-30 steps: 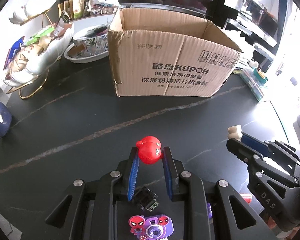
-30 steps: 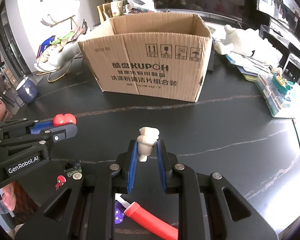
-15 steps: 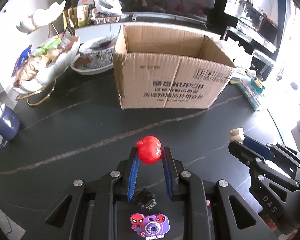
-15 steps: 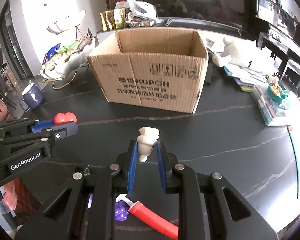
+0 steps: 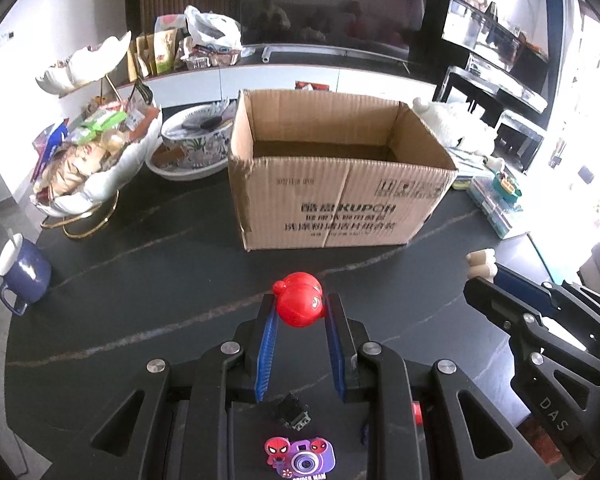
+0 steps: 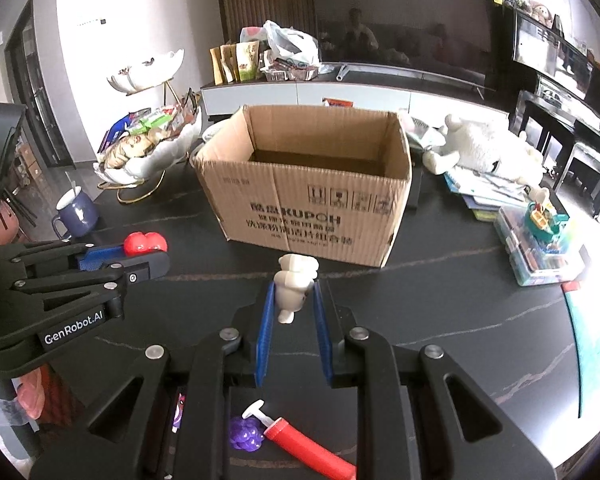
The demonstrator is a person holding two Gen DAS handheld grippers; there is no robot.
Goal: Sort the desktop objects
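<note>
My left gripper point(image 5: 300, 310) is shut on a round red toy point(image 5: 300, 299) and holds it above the dark table, short of the open cardboard box point(image 5: 340, 184). My right gripper point(image 6: 294, 296) is shut on a small white figurine point(image 6: 294, 282), also in the air before the box point(image 6: 308, 196). The box's inside looks empty as far as it shows. Each gripper shows in the other's view: the right one point(image 5: 480, 276) at the right, the left one point(image 6: 148, 254) at the left.
Below the grippers on the table lie a Spider-Man toy camera point(image 5: 300, 456), a small black toy point(image 5: 294, 416), a red pump point(image 6: 304, 448) and a purple toy point(image 6: 245, 438). A blue mug point(image 5: 24, 272), a snack stand point(image 5: 88, 160) and a patterned bowl point(image 5: 192, 148) stand left; a plush point(image 6: 484, 148), books and boxes right.
Both grippers have risen and tilted with their toys still held, so the box's open top now shows. The box appears farther off in both views.
</note>
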